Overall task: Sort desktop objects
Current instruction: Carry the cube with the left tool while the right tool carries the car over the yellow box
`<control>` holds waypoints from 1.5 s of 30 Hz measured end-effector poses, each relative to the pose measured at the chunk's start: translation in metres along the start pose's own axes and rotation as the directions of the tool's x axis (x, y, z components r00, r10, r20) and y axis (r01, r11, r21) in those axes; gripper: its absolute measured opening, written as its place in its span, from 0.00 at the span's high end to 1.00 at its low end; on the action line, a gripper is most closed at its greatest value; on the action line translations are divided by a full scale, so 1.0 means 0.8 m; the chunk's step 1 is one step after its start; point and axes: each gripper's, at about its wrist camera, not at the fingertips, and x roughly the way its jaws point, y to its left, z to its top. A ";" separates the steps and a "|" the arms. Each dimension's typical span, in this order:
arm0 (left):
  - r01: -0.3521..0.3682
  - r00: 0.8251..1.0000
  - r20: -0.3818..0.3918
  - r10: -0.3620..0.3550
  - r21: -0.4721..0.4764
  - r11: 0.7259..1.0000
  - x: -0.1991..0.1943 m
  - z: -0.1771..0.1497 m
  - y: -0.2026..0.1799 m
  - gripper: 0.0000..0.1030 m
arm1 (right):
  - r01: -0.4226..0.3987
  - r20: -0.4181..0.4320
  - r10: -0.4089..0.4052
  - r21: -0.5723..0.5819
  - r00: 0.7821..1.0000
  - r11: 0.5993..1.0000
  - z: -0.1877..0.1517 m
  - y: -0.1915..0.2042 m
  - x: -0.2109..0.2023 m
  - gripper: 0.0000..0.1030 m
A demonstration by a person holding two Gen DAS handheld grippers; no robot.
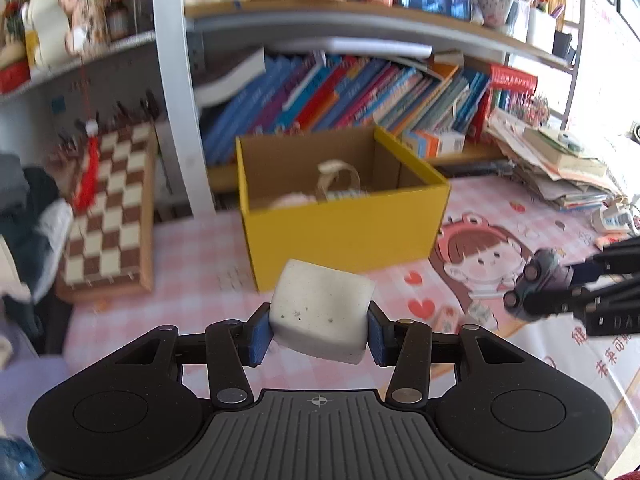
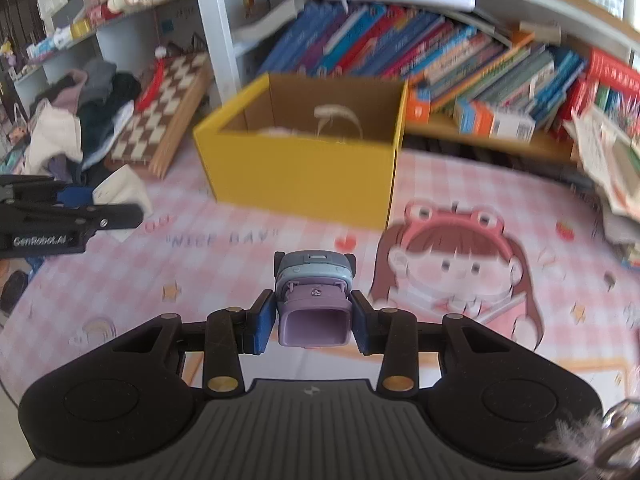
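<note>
The left gripper (image 1: 320, 330) is clamped on a white block (image 1: 322, 312), its blue pads (image 1: 260, 334) pressed to both sides, and holds it clear of the pink checked mat (image 1: 192, 280). From that block, the yellow box (image 1: 344, 232) sits at twelve o'clock, open-topped, with a pale looped thing (image 1: 338, 178) inside. The right gripper (image 2: 314, 328) grips a small purple-and-grey toy car (image 2: 314, 300), nose pointing toward the box (image 2: 304, 176), also lifted above the mat. In the left view the car (image 1: 536, 284) hangs at about three o'clock from the block. A chessboard (image 1: 108, 216) leans at nine o'clock of the box, and books (image 1: 340, 92) fill the shelf behind it.
</note>
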 end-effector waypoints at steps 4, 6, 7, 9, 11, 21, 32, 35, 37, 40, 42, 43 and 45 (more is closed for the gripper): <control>-0.009 0.999 0.039 0.007 0.035 0.999 -0.007 0.028 0.005 0.55 | -0.007 0.039 0.007 -0.008 0.999 1.000 0.039 -0.007 -0.009 0.64; -0.011 0.998 0.057 0.008 0.046 0.999 -0.008 0.043 0.007 0.55 | -0.008 0.061 0.009 -0.022 0.998 1.000 0.060 -0.011 -0.011 0.64; -0.015 0.998 0.069 0.011 0.054 0.998 -0.008 0.052 0.007 0.55 | -0.002 0.072 0.005 -0.033 0.997 0.999 0.071 -0.013 -0.011 0.64; -0.025 0.996 0.091 0.018 0.072 0.997 -0.006 0.071 0.007 0.55 | 0.012 0.095 -0.007 -0.058 0.995 0.998 0.092 -0.015 -0.009 0.64; -0.042 0.994 0.107 0.033 0.087 0.995 0.001 0.089 0.007 0.55 | 0.026 0.114 -0.017 -0.083 0.993 0.996 0.112 -0.017 -0.004 0.64; -0.077 0.992 0.108 0.070 0.064 0.995 0.075 0.155 0.002 0.55 | -0.007 0.099 0.018 -0.111 0.995 0.994 0.199 -0.041 0.065 0.64; -0.104 0.994 -0.014 0.104 0.035 0.994 0.167 0.155 -0.002 0.55 | -0.022 -0.067 0.012 -0.145 0.998 0.989 0.219 -0.060 0.187 0.64; -0.111 0.993 -0.040 0.112 0.035 0.993 0.183 0.154 0.000 0.55 | -0.039 -0.103 0.022 -0.168 0.994 0.985 0.216 -0.062 0.208 0.64; -0.118 0.991 -0.057 0.120 0.032 0.992 0.194 0.153 0.003 0.55 | -0.056 -0.128 0.033 -0.185 0.991 0.981 0.215 -0.062 0.221 0.64; -0.127 0.989 -0.077 0.129 0.023 0.992 0.211 0.155 0.008 0.55 | -0.068 -0.154 0.034 -0.218 0.988 0.974 0.214 -0.060 0.238 0.64; -0.134 0.987 -0.089 0.135 0.019 0.991 0.223 0.156 0.010 0.55 | -0.070 -0.165 0.030 -0.241 0.986 0.968 0.214 -0.059 0.248 0.64; -0.137 0.986 -0.095 0.138 0.016 0.990 0.229 0.156 0.011 0.55 | -0.069 -0.170 0.026 -0.252 0.985 0.965 0.214 -0.058 0.254 0.64; -0.142 0.983 -0.113 0.142 0.015 0.990 0.240 0.155 0.012 0.55 | -0.074 -0.184 0.025 -0.266 0.983 0.961 0.215 -0.057 0.262 0.64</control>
